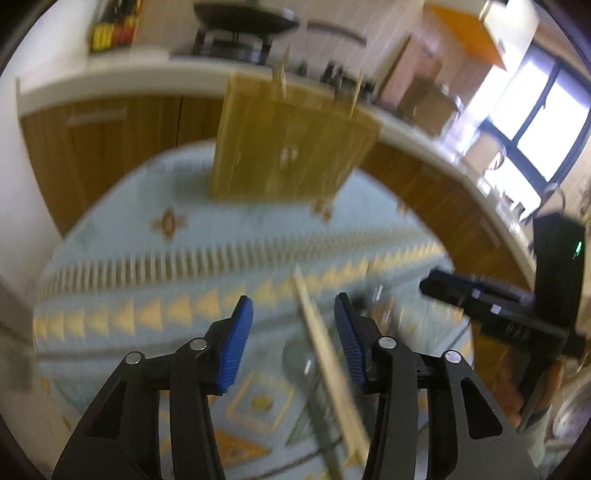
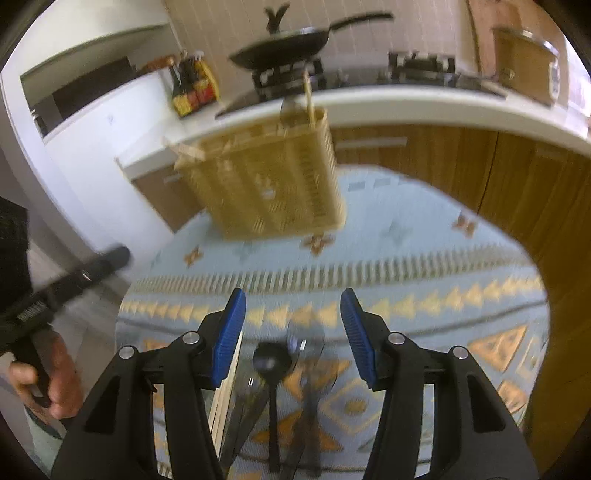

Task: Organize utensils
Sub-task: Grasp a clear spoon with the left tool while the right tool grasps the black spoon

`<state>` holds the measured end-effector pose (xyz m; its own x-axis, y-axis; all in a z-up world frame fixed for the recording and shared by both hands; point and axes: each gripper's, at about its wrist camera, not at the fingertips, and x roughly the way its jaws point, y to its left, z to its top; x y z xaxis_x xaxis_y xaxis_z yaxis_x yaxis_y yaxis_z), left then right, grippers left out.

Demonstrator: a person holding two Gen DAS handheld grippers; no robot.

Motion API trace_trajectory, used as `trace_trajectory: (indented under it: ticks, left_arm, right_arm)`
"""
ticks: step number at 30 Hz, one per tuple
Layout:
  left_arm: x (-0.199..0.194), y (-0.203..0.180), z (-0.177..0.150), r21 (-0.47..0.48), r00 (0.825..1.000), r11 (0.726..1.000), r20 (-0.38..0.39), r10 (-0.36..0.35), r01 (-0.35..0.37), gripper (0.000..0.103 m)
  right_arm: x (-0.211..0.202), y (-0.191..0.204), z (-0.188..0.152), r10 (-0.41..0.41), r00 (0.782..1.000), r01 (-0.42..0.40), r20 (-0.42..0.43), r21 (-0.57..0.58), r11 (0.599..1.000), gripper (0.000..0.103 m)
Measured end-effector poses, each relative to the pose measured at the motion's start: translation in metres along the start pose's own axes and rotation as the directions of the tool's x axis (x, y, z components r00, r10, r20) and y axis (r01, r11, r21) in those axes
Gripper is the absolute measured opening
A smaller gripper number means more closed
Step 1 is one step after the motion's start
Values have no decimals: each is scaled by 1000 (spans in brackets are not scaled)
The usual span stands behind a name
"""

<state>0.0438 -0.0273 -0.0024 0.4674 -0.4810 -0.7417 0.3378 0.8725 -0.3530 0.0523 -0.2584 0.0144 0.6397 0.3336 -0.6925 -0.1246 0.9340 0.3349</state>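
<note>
We're seeing both hand-held grippers, left (image 1: 293, 308) and right (image 2: 292, 302), hanging wide, gripping nothing; one black spoon (image 2: 272, 373), one slotted caddy (image 2: 273, 177).

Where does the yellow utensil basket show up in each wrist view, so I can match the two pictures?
Left wrist view: the utensil basket stands upper centre, at the far edge of the blue tablecloth, against the counter.
Right wrist view: the utensil basket sits upper centre, slightly left, tilted, with sticks poking out of its top.
Shared landmark: the black frying pan on the stove behind it.
</note>
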Motion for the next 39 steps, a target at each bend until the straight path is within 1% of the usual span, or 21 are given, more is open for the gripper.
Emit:
trace_trajectory:
  ticks: [1, 3, 4, 5, 6, 7, 10, 11, 13, 15, 17, 19, 21, 24, 26, 28, 29, 30, 31, 37, 39]
  left_arm:
    - [6, 1, -11, 12, 999, 1000, -53, -6, 6, 37]
    - [14, 1, -26, 37, 993, 999, -119, -13, 17, 30]
    - [19, 0, -35, 54, 987, 998, -159, -5, 14, 29]
    - [21, -2, -40, 66, 984, 998, -180, 1, 11, 29]
    - [25, -4, -45, 83, 979, 996, -204, 6, 12, 29]
    - [26, -8, -48, 92, 977, 996, -214, 6, 14, 29]
    - [32, -19, -52, 133, 971, 991, -238, 26, 6, 29]
    - [35, -23, -53, 155, 968, 988, -246, 50, -12, 29]
    - [44, -29, -57, 216, 955, 973, -262, 139, -82, 29]
    - [48, -39, -57, 260, 947, 957, -255, 194, -126, 31]
    - [48, -39, -55, 254, 945, 959, -264, 191, -123, 31]
    - [48, -36, -52, 230, 945, 967, -277, 175, -112, 32]
    - [50, -38, -51, 240, 943, 964, -278, 185, -119, 33]
    - [52, -43, -52, 259, 940, 958, -277, 199, -127, 39]
    - [54, -47, -52, 274, 938, 952, -271, 214, -138, 38]
    - [57, -48, -49, 289, 936, 943, -254, 242, -166, 20]
    - [58, -48, -48, 292, 935, 940, -249, 253, -177, 16]
    - [59, -46, -47, 288, 934, 940, -246, 257, -183, 12]
    - [58, -44, -46, 280, 936, 943, -245, 252, -181, 11]
    - [49, -32, -42, 210, 955, 964, -214, 208, -163, 10]
    - [40, -28, -38, 192, 963, 968, -184, 198, -163, 10]
  right_arm:
    - [2, 2, -7, 3, 1000, -3, -16, -6, 1000, 46]
    - [8, 6, -17, 8, 998, -9, -57, -15, 1000, 42]
    - [12, 8, -24, 16, 996, -17, -87, -18, 1000, 36]
    - [16, 10, -27, 18, 994, -21, -106, -21, 1000, 35]
    - [23, 14, -43, 9, 986, -17, -166, -44, 999, 33]
    - [24, 16, -50, 0, 983, -11, -186, -58, 998, 29]
    - [25, 18, -62, 24, 974, -39, -227, -60, 997, 24]
    - [25, 19, -68, 32, 969, -46, -244, -53, 998, 23]
    - [26, 23, -75, 22, 964, -38, -265, -57, 998, 22]
    - [27, 27, -83, 24, 958, -42, -284, -60, 997, 22]
    - [28, 34, -89, 3, 954, -29, -300, -81, 996, 22]
    - [27, 40, -96, -26, 950, -6, -312, -103, 995, 18]
    - [25, 42, -104, -25, 945, -8, -325, -99, 995, 17]
    - [19, 44, -115, -7, 943, -20, -334, -79, 997, 17]
    - [10, 47, -125, -6, 939, -22, -345, -77, 997, 17]
    - [1, 46, -135, 11, 935, -35, -354, -63, 997, 17]
    - [-3, 45, -139, 22, 933, -44, -358, -53, 998, 17]
    - [-9, 44, -145, 33, 931, -53, -363, -46, 998, 13]
    - [-12, 43, -147, 45, 929, -65, -369, -41, 997, 7]
    - [-45, 49, -177, 65, 932, -85, -358, -42, 995, 5]
    - [-58, 51, -185, 71, 934, -91, -349, -42, 995, 5]
